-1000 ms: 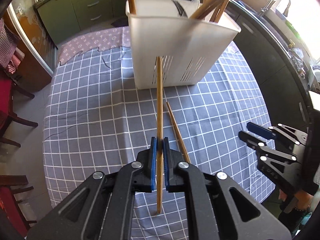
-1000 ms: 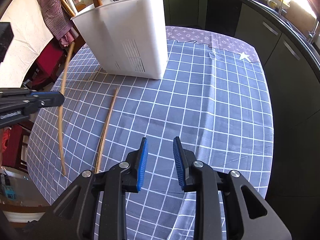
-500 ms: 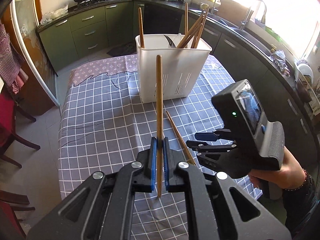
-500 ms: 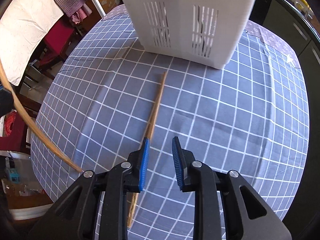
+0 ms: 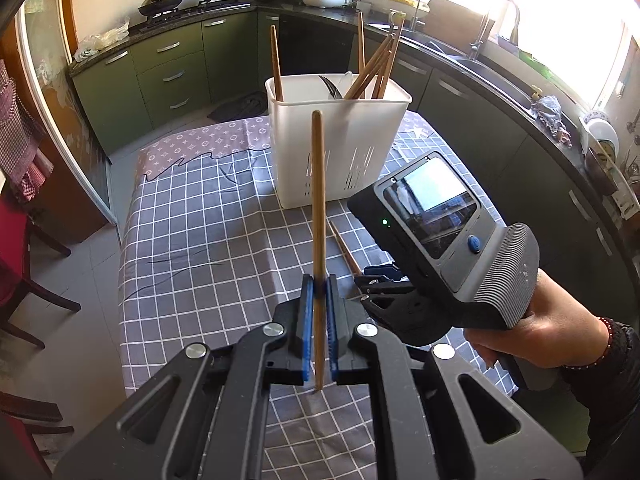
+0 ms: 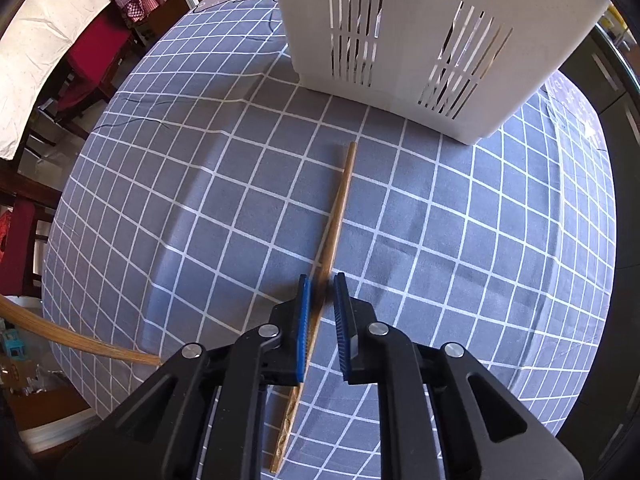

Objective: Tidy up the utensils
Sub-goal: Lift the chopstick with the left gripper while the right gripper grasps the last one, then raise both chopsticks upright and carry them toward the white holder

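Note:
My left gripper (image 5: 319,286) is shut on a wooden chopstick (image 5: 318,200), held upright above the table in front of the white utensil holder (image 5: 340,148), which has several chopsticks standing in it. My right gripper (image 6: 321,280) points down at the table with a second chopstick (image 6: 338,208) lying between its blue pads (image 6: 304,312). Its jaws are closing, with a thin gap still left around the stick. In the left wrist view the right gripper (image 5: 360,284) shows at that chopstick (image 5: 344,248), held by a hand (image 5: 536,332).
The table wears a grey checked cloth (image 6: 200,200). The holder (image 6: 420,40) stands just beyond the lying chopstick. Red chairs (image 5: 16,264) stand at the left. Green cabinets (image 5: 168,76) and a dark counter (image 5: 500,80) ring the room.
My right gripper has moved left and down over the lying chopstick, and its jaws have narrowed around it. My left gripper has drawn back from the holder and risen with its chopstick.

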{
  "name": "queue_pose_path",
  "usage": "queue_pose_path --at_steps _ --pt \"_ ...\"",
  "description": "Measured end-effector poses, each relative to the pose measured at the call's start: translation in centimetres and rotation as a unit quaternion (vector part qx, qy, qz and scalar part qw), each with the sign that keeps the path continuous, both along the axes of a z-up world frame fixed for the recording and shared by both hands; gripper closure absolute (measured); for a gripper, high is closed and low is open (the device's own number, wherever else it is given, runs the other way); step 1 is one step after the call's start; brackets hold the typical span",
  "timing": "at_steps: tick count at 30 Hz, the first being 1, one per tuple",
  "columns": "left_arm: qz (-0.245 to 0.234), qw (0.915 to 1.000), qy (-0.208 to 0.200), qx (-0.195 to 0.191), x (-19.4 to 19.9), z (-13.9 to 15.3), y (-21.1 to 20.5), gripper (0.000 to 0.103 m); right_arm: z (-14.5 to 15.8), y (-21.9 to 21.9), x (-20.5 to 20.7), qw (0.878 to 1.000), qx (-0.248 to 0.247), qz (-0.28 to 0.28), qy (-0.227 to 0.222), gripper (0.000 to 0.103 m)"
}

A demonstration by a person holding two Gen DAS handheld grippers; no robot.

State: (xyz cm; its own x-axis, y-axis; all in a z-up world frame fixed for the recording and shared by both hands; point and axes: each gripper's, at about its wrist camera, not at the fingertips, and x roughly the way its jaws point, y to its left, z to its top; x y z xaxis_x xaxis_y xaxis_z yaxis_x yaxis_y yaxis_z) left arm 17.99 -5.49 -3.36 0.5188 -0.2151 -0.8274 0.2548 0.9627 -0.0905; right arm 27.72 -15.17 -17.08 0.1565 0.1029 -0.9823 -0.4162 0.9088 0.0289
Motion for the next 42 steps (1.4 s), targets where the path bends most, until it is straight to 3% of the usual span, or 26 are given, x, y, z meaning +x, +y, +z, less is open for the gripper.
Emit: queue_pose_path --at_steps 9,20,23,42 --pt "-0.001 1.0000 -0.002 0.002 -0.1 0.1 0.0 0.097 1.3 -1.7 -0.6 0.999 0.037 -0.008 -0.018 0.096" --pt "-0.008 0.9999 -0.006 0.007 -0.6 0.4 -0.4 0.097 11.4 -7.0 -6.0 0.984 0.117 -0.007 -0.137 0.096" --pt "-0.009 0.9998 -0.012 0.010 -0.9 0.8 -0.6 0.097 12.9 -8.0 -7.1 0.980 0.124 -0.007 -0.154 0.096" --pt "-0.018 0.9993 -0.025 0.021 -1.3 2.1 -1.1 0.097 13.7 -9.2 -7.7 0.977 0.135 -0.009 -0.162 0.096"
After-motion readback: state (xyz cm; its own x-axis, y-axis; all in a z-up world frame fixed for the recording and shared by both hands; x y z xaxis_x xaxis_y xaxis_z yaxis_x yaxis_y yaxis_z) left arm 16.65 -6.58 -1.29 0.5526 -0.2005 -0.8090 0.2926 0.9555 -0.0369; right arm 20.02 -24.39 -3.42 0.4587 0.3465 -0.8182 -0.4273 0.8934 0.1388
